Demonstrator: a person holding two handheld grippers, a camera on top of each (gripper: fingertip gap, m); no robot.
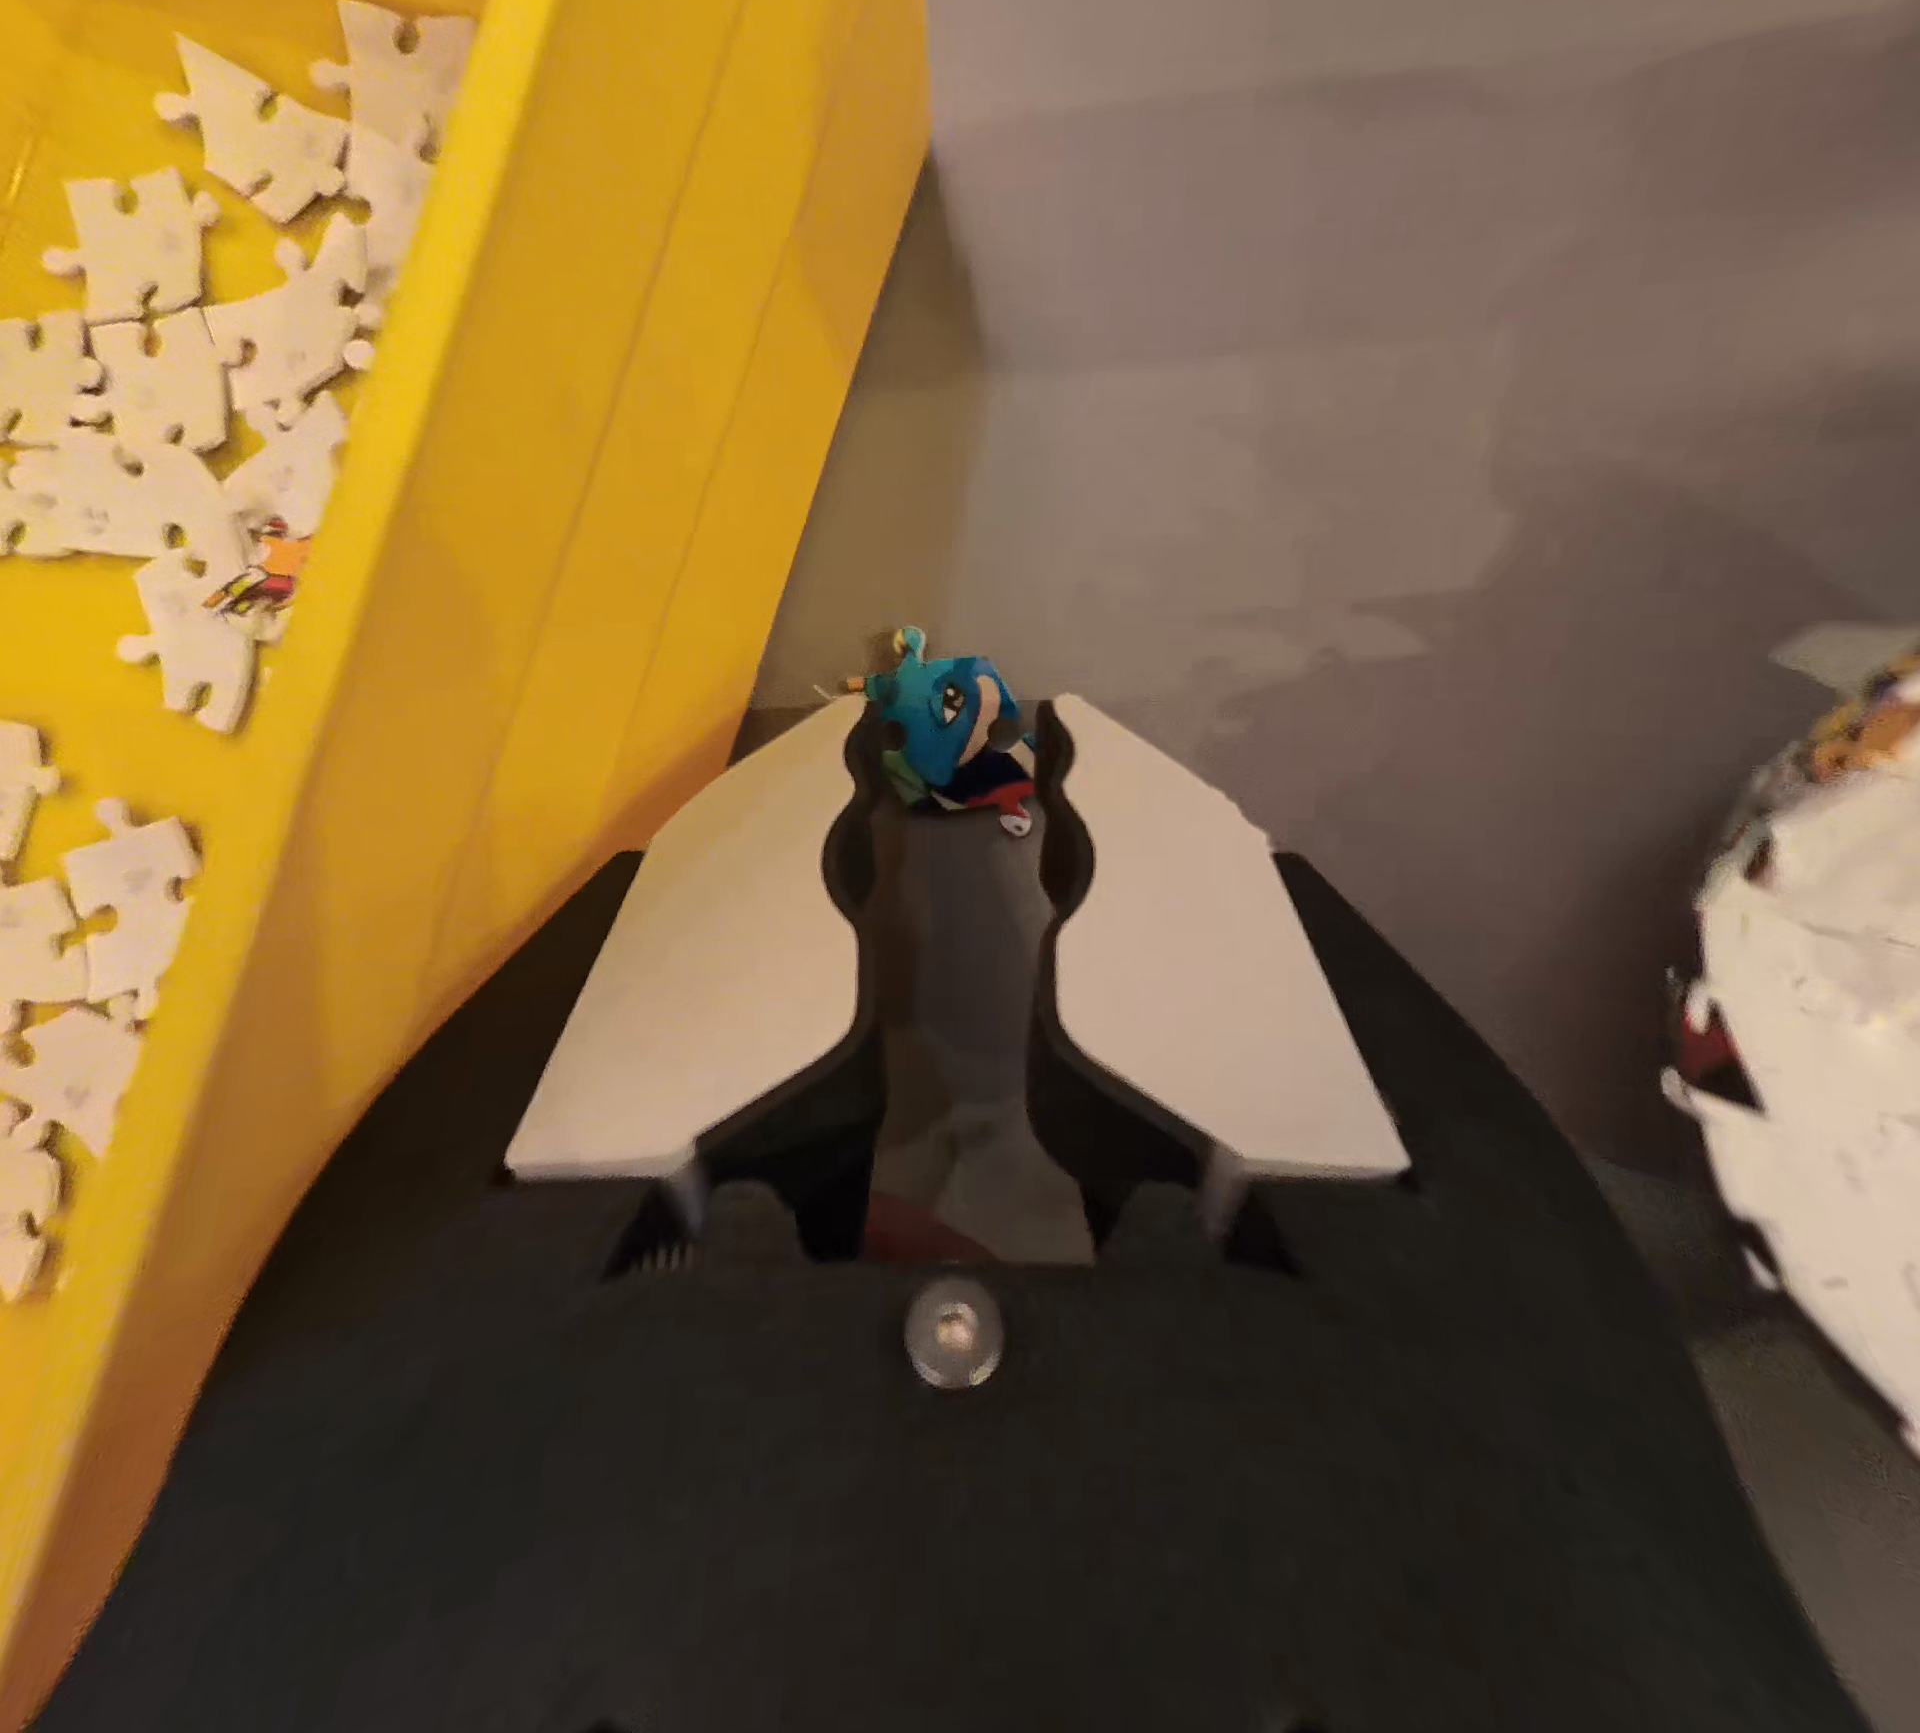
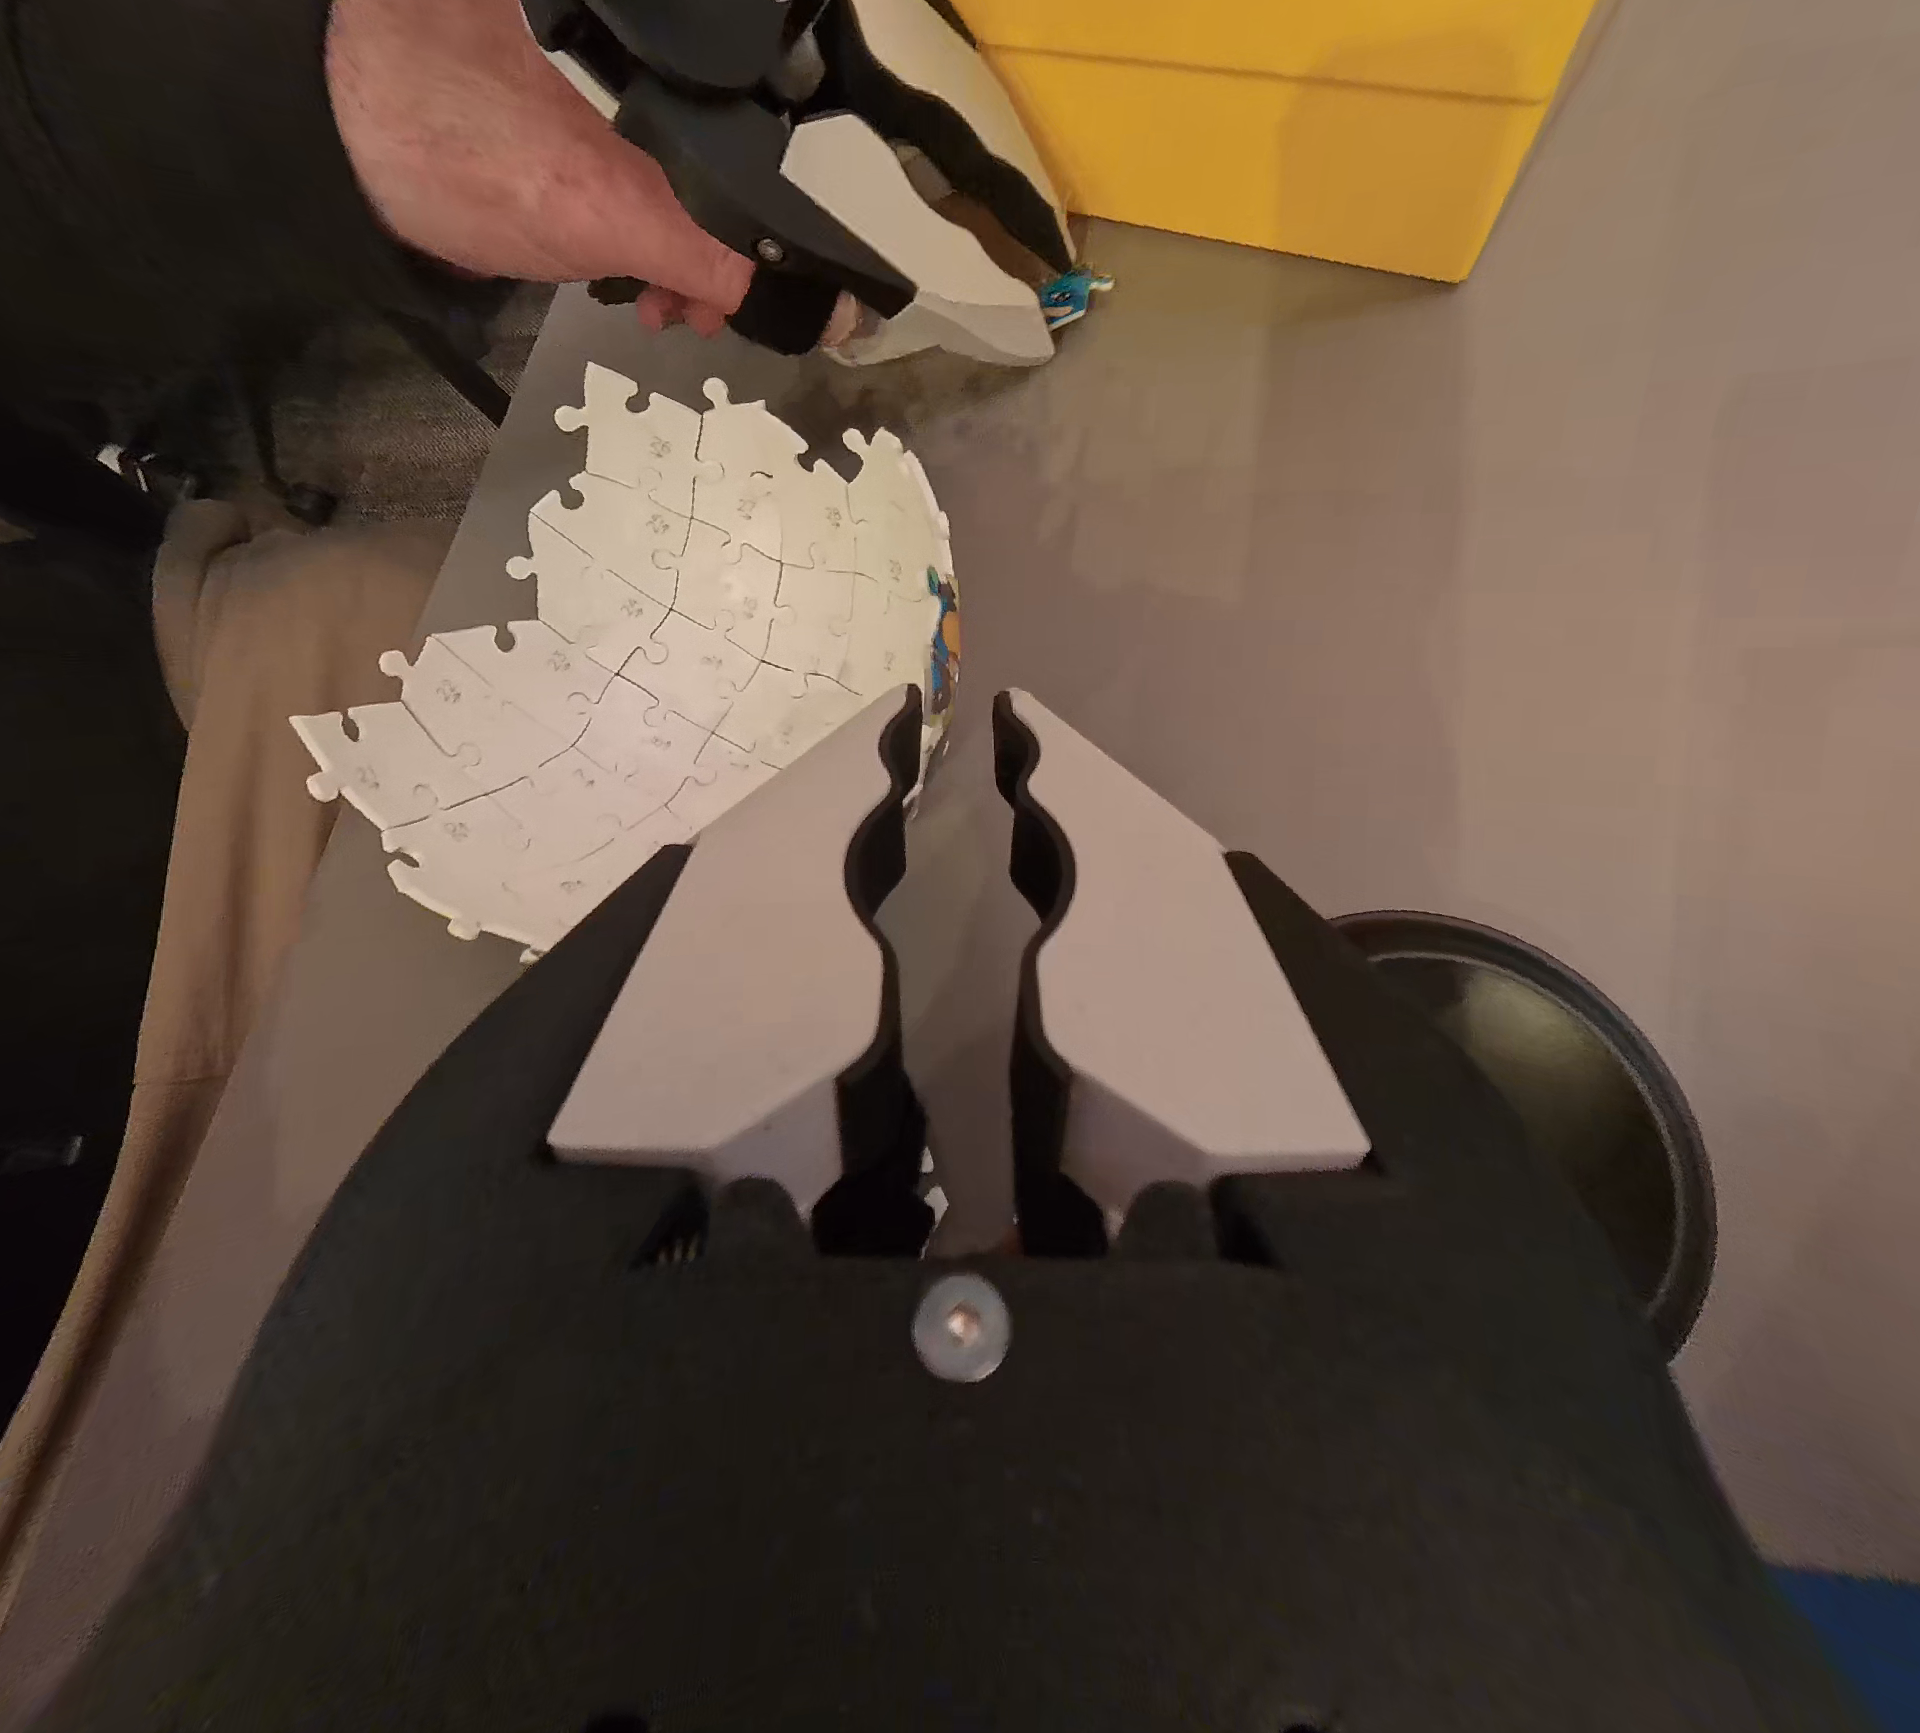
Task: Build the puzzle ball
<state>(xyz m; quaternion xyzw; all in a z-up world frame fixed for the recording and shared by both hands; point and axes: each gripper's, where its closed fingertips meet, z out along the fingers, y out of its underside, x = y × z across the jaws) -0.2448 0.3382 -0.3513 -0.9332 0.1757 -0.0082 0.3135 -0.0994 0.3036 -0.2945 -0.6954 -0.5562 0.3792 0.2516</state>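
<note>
I have the left tongs (image 1: 951,748) low on the grey desk (image 1: 1351,436), right beside the yellow bin (image 1: 623,436), with a blue printed puzzle piece (image 1: 951,717) sitting at their tips. The jaws stand a little apart with the piece in the gap; whether they actually pinch it or merely bracket it, I cannot tell from either view. The right tongs (image 2: 956,727) are spread slightly and carry nothing, hovering just beside the half-built ball (image 2: 665,644).

By my judgement the job is roughly at its midpoint. The ball is an open bowl of joined pieces lying on its side near the desk edge, white inner face towards me, its rim jagged with unfilled tabs. Many loose pieces (image 1: 156,395) lie in the bin, nearly all face down, so a lot of fitting remains, and the blue piece is not yet joined to the shell.

The printed outside of the ball is nearly all hidden; only a coloured sliver shows at its right edge. The left view cuts the ball off and blurs it. A dark round object (image 2: 1558,1112) behind my right tongs is half covered, and I cannot tell what it is.
</note>
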